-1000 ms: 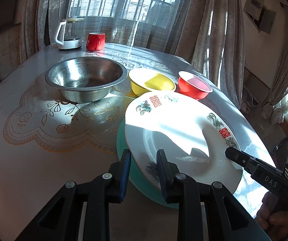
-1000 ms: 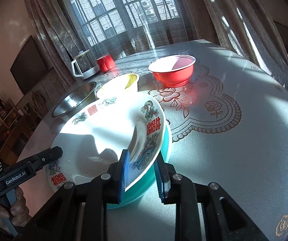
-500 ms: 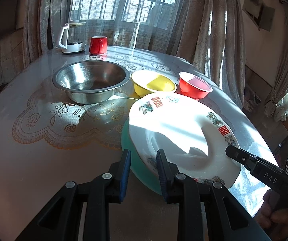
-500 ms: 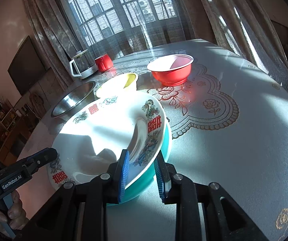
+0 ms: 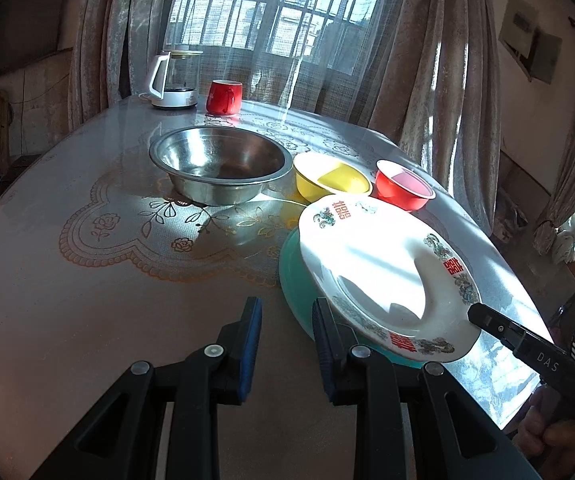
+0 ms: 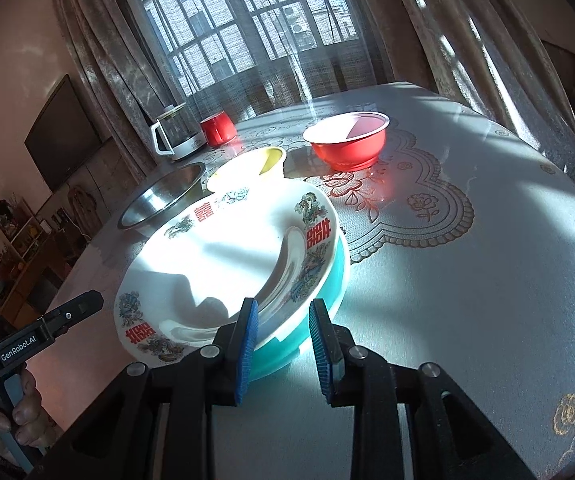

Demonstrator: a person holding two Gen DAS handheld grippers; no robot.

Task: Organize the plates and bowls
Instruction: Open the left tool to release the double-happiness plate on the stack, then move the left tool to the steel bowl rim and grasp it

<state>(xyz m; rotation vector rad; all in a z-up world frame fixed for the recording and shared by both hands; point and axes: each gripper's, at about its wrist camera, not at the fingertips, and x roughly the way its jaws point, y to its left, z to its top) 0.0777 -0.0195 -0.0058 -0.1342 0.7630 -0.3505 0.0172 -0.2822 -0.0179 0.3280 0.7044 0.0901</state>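
Note:
A white plate [image 5: 367, 264] with red characters and flowers lies on a teal plate [image 5: 293, 280] near the table's front. My left gripper [image 5: 287, 320] stands open just left of the teal rim, only bare table between its fingers. In the right wrist view my right gripper [image 6: 283, 320] straddles the near rim of the white plate [image 6: 215, 264] and the teal plate [image 6: 335, 280]. A sliver of table shows beside its right pad. A steel bowl [image 5: 219, 168], a yellow bowl [image 5: 327, 178] and a red bowl [image 5: 403, 186] stand in a row behind.
A red mug [image 5: 224, 97] and a glass kettle [image 5: 173, 80] stand at the far edge by the curtained window. The round table [image 5: 87, 300] has a lace-patterned cover. A hand [image 5: 547, 432] holds the right gripper at the table's right edge.
My left gripper has drawn back and to the left, off the plates' rim that sat between its fingers. The stacked plates and the right gripper have stayed in place.

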